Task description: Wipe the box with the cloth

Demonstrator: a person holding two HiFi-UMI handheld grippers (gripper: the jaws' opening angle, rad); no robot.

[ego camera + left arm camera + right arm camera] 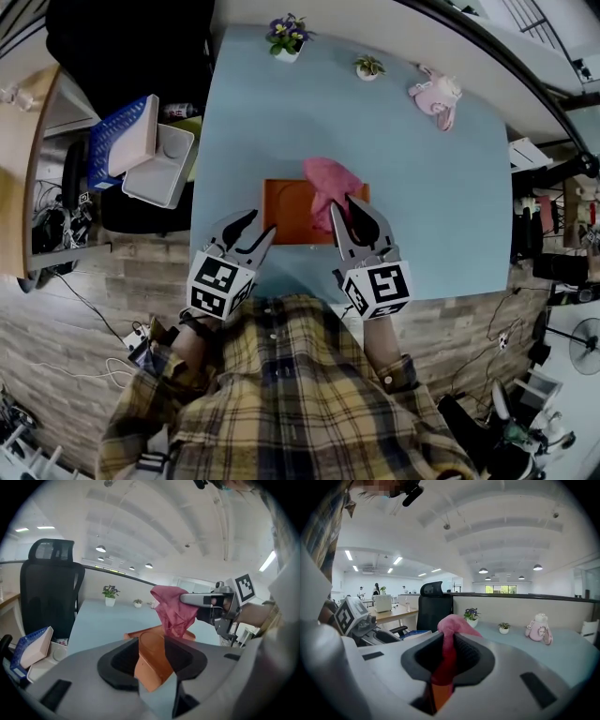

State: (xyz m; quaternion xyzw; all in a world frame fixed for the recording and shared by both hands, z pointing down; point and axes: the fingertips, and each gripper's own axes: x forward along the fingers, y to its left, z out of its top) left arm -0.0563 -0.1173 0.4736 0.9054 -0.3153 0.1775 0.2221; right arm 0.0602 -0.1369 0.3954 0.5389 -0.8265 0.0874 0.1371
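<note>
Gripping box (149, 667), left claw (151, 652); right claw (449, 654) pinches cloth (450, 625).

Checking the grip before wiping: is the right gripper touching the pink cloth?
Touching. In the right gripper view, the right gripper has its jaws closed on the pink cloth, pinching it between them.

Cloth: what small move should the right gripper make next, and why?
Probably lower the right gripper until the pink cloth presses on the orange box. Its jaws are shut on the cloth, which hangs just above the box, while the left gripper grips the box's edge.
</note>
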